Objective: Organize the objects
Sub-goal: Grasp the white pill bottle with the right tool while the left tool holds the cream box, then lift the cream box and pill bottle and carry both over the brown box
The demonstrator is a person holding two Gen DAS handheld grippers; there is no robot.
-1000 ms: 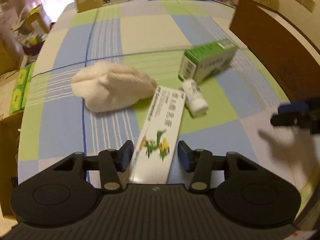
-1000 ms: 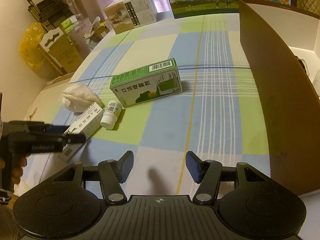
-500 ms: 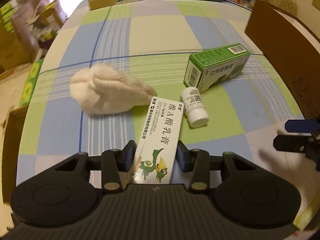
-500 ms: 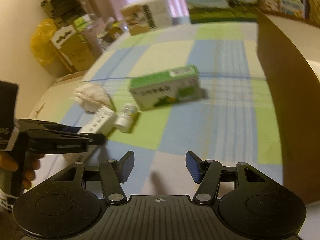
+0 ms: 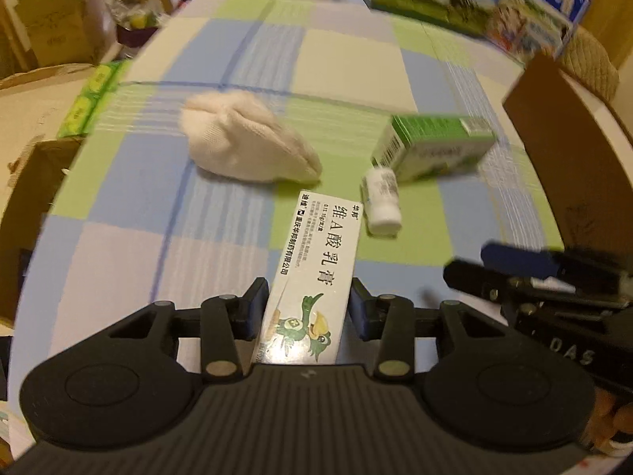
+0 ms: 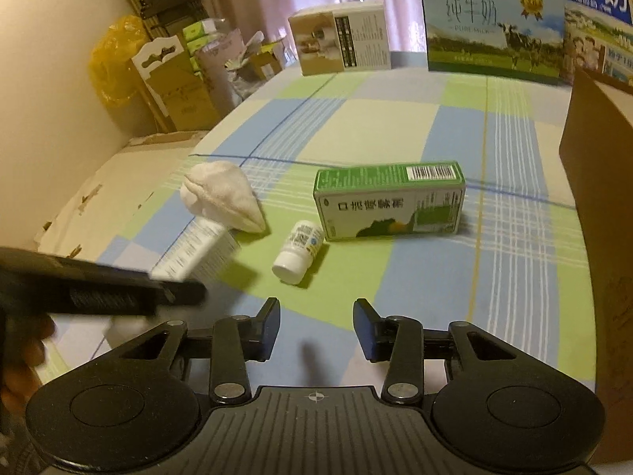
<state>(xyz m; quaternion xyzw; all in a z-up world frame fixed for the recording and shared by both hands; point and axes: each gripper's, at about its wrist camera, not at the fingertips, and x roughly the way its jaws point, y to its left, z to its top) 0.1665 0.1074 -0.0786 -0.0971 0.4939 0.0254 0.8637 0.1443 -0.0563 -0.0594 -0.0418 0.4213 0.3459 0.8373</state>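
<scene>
My left gripper (image 5: pixel 309 308) is shut on a long white ointment box (image 5: pixel 316 269) with a green bird print, held above the checked cloth; the box also shows in the right wrist view (image 6: pixel 198 253). A small white bottle (image 5: pixel 381 202) lies on its side beside a green and white carton (image 5: pixel 435 146). A cream cloth bundle (image 5: pixel 245 138) lies to the left. My right gripper (image 6: pixel 316 330) is open and empty, low over the cloth, in front of the bottle (image 6: pixel 298 251) and carton (image 6: pixel 389 206). It shows at the right of the left wrist view (image 5: pixel 526 273).
A brown cardboard wall (image 6: pixel 601 213) stands along the right edge. Milk cartons (image 6: pixel 494 23) and a beige box (image 6: pixel 342 39) stand at the far end of the table. Cardboard boxes and a yellow bag (image 6: pixel 110 63) sit on the floor at left.
The left gripper has closed on the ointment box and lifted its end off the cloth. The right gripper has swung left toward the bottle and carton.
</scene>
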